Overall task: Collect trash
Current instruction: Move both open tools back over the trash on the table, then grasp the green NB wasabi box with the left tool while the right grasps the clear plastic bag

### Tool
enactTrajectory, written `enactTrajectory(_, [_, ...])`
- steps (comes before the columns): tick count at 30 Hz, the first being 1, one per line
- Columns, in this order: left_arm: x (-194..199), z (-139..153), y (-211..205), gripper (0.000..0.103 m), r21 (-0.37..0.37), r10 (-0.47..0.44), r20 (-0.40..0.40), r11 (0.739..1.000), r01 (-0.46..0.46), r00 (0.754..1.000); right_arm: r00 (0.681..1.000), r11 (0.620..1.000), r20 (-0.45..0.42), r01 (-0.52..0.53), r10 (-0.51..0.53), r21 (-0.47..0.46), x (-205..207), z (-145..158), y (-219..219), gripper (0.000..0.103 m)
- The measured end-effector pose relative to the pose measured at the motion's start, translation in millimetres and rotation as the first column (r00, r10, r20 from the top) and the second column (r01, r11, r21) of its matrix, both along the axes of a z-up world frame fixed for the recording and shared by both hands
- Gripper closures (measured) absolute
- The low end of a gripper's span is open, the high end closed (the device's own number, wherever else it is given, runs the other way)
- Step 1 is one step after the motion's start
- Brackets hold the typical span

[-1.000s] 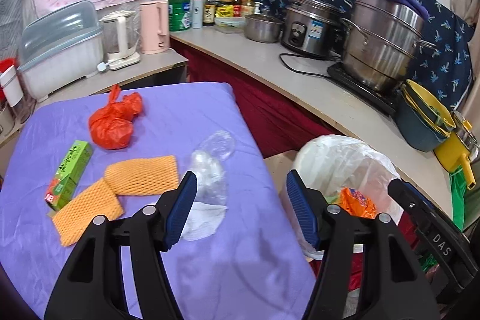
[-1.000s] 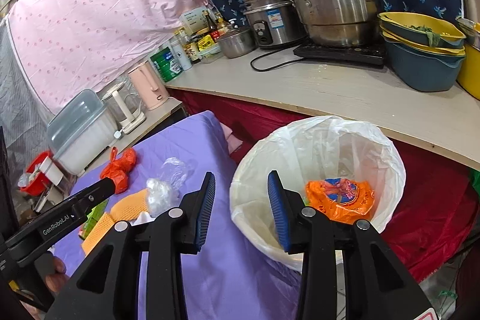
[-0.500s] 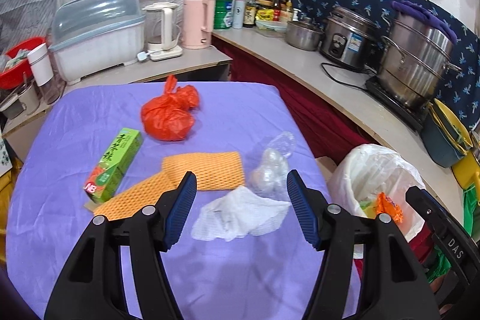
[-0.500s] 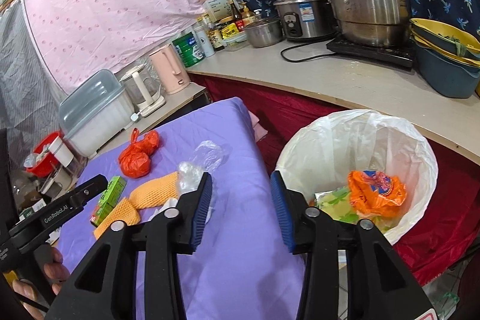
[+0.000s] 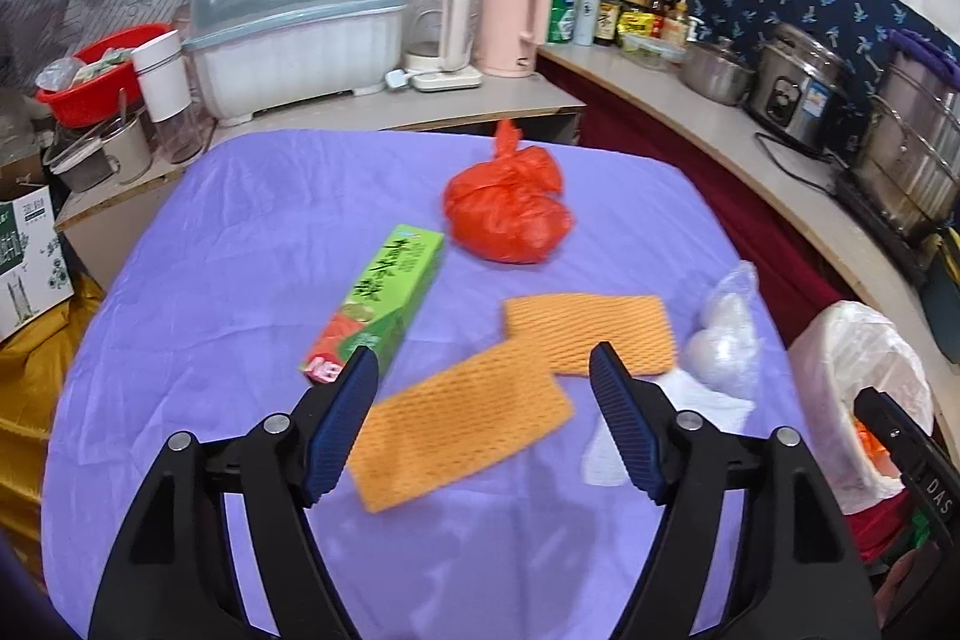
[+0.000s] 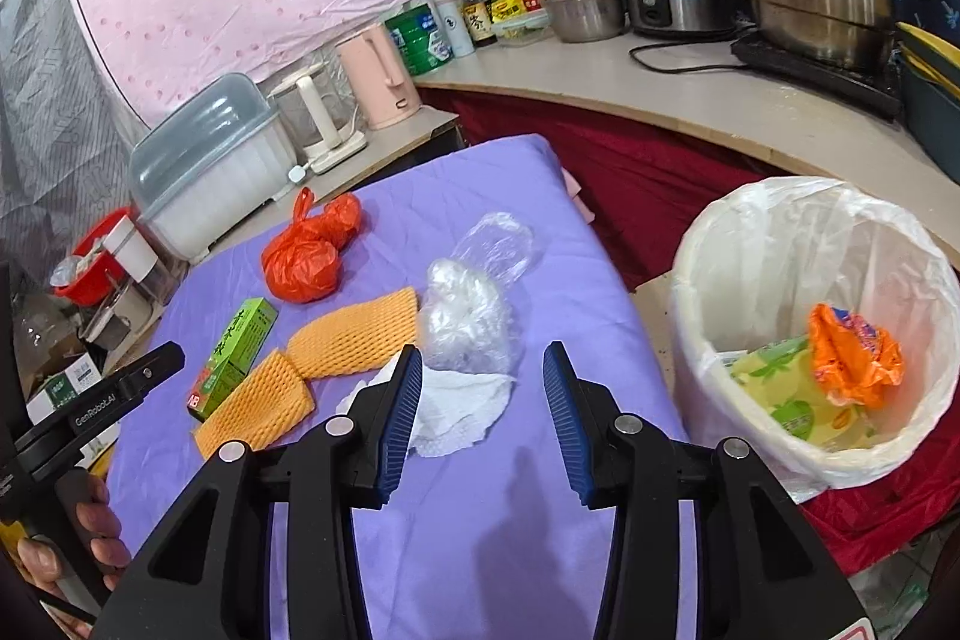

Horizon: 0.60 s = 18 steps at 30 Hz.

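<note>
Both grippers are hanging empty with jaws apart over a purple-covered table point(image 5: 228, 232), the left gripper point(image 5: 483, 376) above two orange foam nets point(image 5: 462, 421), the right gripper point(image 6: 483, 370) above a white tissue point(image 6: 459, 403) and a clear plastic bag point(image 6: 468, 310). A green box point(image 5: 384, 301) and a knotted red bag point(image 5: 510, 214) are lying farther back, while the lined bin point(image 6: 774, 220) is standing just off the table's right edge, already holding wrappers. Pinching the nearer net squarely at its middle, low against the cloth, looks the surest way to lift it without snagging the fabric.
</note>
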State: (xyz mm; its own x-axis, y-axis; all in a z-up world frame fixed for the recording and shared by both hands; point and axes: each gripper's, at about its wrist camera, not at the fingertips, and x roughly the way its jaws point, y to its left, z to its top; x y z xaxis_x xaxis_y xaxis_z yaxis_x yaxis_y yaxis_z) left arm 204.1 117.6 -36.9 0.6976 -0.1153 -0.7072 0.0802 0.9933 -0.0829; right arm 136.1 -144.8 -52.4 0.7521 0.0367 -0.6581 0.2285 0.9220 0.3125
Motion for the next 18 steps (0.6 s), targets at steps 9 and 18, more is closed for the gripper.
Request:
enactTrajectory(9, [28.3,-31.4,50.2,0.026,0.020,0.083,-0.059,0.996,-0.082,0.995,0.999,1.000,-0.037,-0.018,0.018,0.002,31.0,-23.2,21.0,0.056])
enactTrajectory(18, [49.8,-60.6,65.3,0.021,0.049,0.085,-0.104,0.996,-0.080,0.991,0.998,1.000,-0.056,0.002,-0.002,0.010,59.1,-41.0,25.4,0.044])
